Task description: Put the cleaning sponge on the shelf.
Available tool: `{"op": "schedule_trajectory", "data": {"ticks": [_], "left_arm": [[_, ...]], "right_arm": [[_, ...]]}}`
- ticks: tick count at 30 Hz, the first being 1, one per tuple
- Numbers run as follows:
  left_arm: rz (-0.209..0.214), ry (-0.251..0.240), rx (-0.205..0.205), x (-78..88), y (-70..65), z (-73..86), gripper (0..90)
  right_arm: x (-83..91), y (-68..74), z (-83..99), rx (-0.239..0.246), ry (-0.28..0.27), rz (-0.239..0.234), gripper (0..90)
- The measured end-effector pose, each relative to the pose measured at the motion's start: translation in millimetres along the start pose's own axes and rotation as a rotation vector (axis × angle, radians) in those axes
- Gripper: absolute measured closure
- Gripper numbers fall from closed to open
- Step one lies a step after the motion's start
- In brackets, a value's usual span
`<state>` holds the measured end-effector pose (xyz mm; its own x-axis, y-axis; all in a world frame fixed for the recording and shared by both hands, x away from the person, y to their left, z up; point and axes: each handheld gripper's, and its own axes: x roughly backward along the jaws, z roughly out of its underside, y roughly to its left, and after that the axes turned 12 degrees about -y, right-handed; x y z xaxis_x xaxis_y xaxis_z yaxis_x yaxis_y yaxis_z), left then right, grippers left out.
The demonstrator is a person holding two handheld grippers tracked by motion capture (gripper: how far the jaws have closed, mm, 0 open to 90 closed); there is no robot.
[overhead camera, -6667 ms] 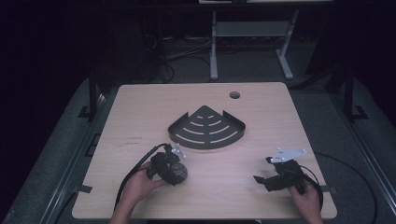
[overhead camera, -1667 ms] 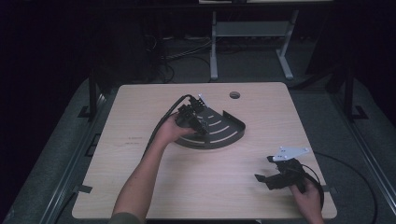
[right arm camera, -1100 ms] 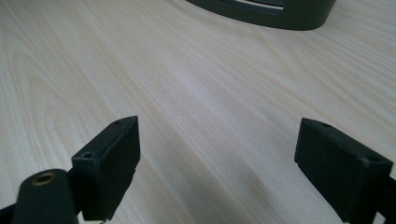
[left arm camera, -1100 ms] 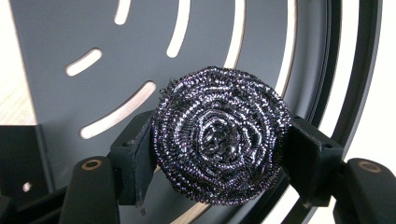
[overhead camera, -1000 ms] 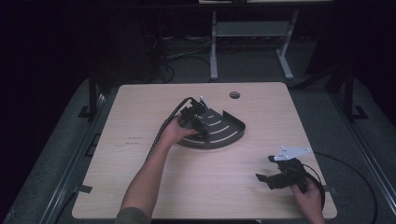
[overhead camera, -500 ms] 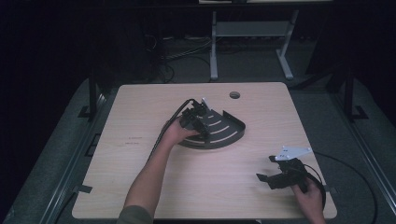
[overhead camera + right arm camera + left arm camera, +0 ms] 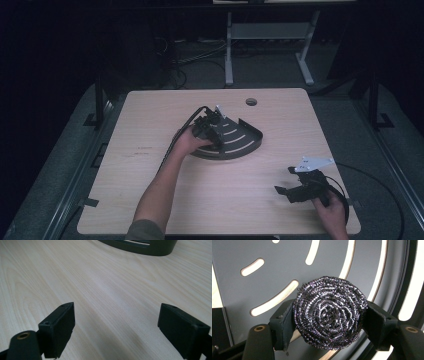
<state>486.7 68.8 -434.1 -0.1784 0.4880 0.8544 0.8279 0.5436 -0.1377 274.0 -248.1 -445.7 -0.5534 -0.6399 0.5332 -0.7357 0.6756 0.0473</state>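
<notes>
The left gripper (image 7: 329, 322) has its fingers (image 7: 283, 326) clenched on a steel-wool scourer (image 7: 329, 315), one pad on each side of the ball; the scourer hangs just above the slotted floor of a dark quarter-round rack (image 7: 244, 287), and whether it touches that floor cannot be told. In the high view the left gripper (image 7: 209, 125) is over the rack (image 7: 245, 145) near its left corner, at the middle of the worktop (image 7: 150, 125).

The step in hand appears to be setting the scourer into the rack. To do it well: lower until the ball rests on the floor, clear of the raised rim; spread the fingers evenly so neither pad drags the wire coils; lift straight away, since loose strands may snag a pad.

The right gripper (image 7: 125, 332) has its fingers (image 7: 58, 327) released and wide apart, grasping nothing; it sits low over bare worktop (image 7: 100, 285), well apart from the rack (image 7: 150, 248), at the near right in the high view (image 7: 302, 187).
</notes>
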Motion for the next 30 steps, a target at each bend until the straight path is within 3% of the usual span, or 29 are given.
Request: {"op": "schedule_trajectory", "data": {"ticks": [16, 20, 30], "left_arm": [[0.003, -0.016, 0.004, 7.7, -5.2, -1.1, 22.0], [-0.011, -0.028, -0.011, 13.0, -9.3, -1.5, 21.2], [0.004, -0.045, -0.01, 22.3, -14.3, 1.3, 20.3]], "right_arm": [[-1.1, 0.8, -0.7, 0.004, 0.006, -0.001, 13.8], [-2.2, 1.2, -0.9, 0.007, 0.005, -0.004, 13.9], [-2.7, 2.3, -1.1, 0.008, 0.007, -0.005, 13.8]]}}
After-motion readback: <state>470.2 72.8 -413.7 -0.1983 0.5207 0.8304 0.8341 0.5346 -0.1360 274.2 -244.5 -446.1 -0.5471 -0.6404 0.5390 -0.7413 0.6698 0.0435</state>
